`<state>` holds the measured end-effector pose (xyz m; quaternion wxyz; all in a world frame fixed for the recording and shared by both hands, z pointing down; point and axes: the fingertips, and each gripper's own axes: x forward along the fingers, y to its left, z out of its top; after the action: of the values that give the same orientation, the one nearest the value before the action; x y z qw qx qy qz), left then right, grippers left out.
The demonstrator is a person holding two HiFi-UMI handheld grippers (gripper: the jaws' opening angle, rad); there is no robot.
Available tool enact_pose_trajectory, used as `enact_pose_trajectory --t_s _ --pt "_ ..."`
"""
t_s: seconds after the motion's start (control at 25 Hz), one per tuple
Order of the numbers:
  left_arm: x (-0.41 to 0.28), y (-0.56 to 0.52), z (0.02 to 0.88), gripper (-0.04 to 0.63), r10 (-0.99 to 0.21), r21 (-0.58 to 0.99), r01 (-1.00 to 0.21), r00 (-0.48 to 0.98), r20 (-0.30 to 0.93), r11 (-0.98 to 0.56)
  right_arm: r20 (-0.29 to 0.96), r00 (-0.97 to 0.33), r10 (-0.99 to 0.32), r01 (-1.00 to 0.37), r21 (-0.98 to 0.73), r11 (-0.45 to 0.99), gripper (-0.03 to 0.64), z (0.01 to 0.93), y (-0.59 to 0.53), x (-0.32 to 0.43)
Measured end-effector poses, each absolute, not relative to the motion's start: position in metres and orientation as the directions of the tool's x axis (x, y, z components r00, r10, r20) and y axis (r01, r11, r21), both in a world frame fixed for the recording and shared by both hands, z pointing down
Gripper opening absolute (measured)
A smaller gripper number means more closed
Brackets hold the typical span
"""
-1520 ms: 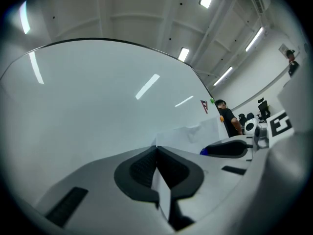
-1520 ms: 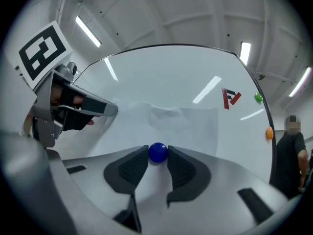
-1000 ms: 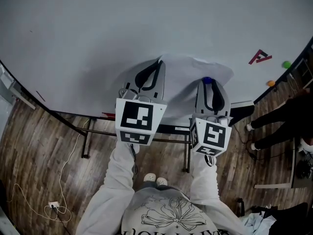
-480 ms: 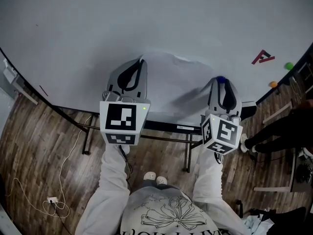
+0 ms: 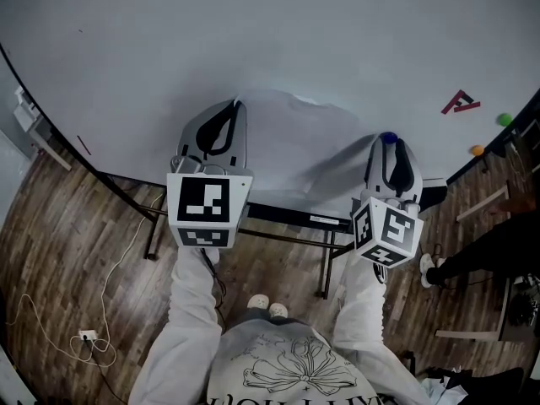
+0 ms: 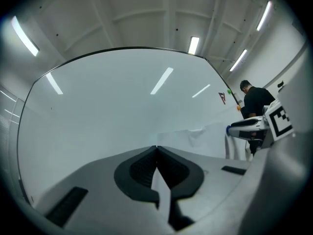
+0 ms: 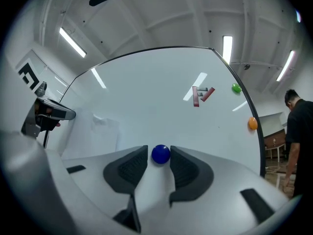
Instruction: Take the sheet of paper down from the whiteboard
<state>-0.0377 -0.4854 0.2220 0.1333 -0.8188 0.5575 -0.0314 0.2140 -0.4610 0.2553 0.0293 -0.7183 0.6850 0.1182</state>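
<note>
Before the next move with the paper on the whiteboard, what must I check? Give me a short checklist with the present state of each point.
1. Left tongs shut on the paper corner: ok.
2. Blue magnet between the right tongs: ok.
3. Right tongs gripping the magnet: not ok, they are opening.
4. Magnet off the whiteboard: not ok.
5. No other magnet holding the paper: cannot tell.
6. Person away from both tongs: ok.

Left tongs (image 6: pixel 156 148) clamped shut on sheet of paper (image 6: pixel 200 141) edge, whiteboard (image 6: pixel 107 106) behind.
</note>
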Motion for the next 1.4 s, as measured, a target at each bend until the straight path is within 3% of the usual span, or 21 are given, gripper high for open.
enact_pose_trajectory --t_s 0.2,0.68,1.4 --pt "-0.036 -0.482 0.223 0.005 -0.925 -0.252 -0.908 0.366 -0.096 -0.334 -0.238 0.017 -0.971 -0.992 0.116 -0.046 0.127 0.247 -0.452 0.208" --pt "-0.033 -0.472 0.233 0.005 -0.927 -0.193 -0.92 0.364 -0.093 -0.341 -0.237 0.013 -0.971 -0.994 0.103 -0.038 0.033 0.249 -0.443 0.2" --pt "-0.042 -0.465 0.237 0.005 -0.933 -0.169 -0.929 0.347 -0.09 -0.329 -0.212 0.018 -0.977 -0.995 0.091 -0.038 0.015 0.256 -0.445 0.204"
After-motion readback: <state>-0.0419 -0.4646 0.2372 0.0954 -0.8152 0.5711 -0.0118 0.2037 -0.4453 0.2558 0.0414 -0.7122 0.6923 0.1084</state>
